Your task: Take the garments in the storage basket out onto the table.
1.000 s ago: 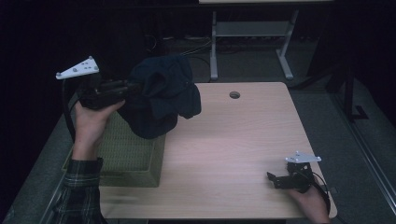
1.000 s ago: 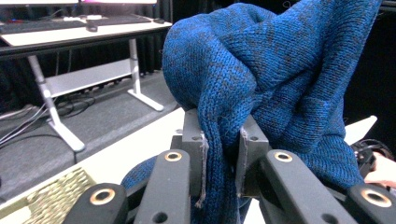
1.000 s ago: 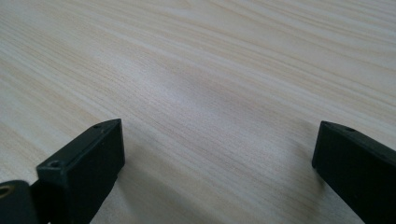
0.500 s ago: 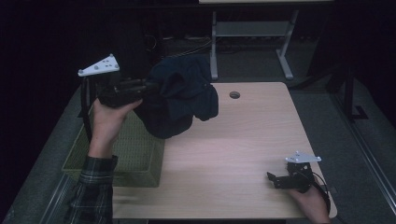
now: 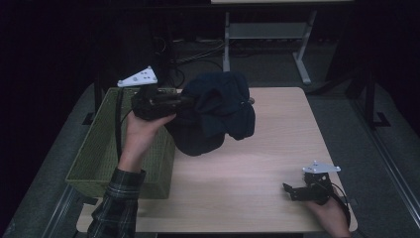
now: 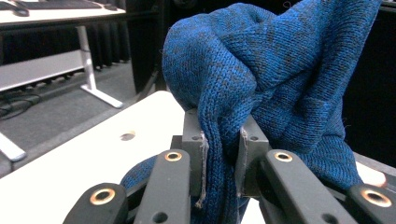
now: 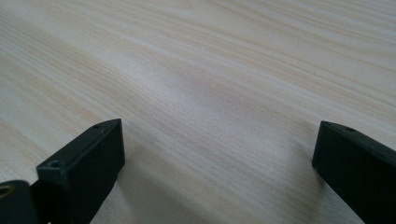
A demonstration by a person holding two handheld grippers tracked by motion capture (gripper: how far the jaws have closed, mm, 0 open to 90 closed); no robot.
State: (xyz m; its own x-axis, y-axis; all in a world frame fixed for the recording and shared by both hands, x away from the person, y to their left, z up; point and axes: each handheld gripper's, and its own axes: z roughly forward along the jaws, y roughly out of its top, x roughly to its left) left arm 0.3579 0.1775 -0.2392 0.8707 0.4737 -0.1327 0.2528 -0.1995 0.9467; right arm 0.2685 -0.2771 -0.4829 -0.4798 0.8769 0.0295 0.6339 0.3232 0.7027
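At the left edge of the tabletop [image 5: 277,148] sits a green woven basket [image 5: 99,153]. Just right of it, the left tool [image 5: 190,101] is held level above the wood, its jaws clamped on a fold of a dark blue knitted sweater [image 5: 218,116] (the knit bunches between the pads [image 6: 194,144] in the left gripper view). The sweater hangs in the air beside the basket, over the tabletop's middle. Far right, near the front corner, the right tool [image 5: 289,191] rests low with jaws wide apart, nothing between them.
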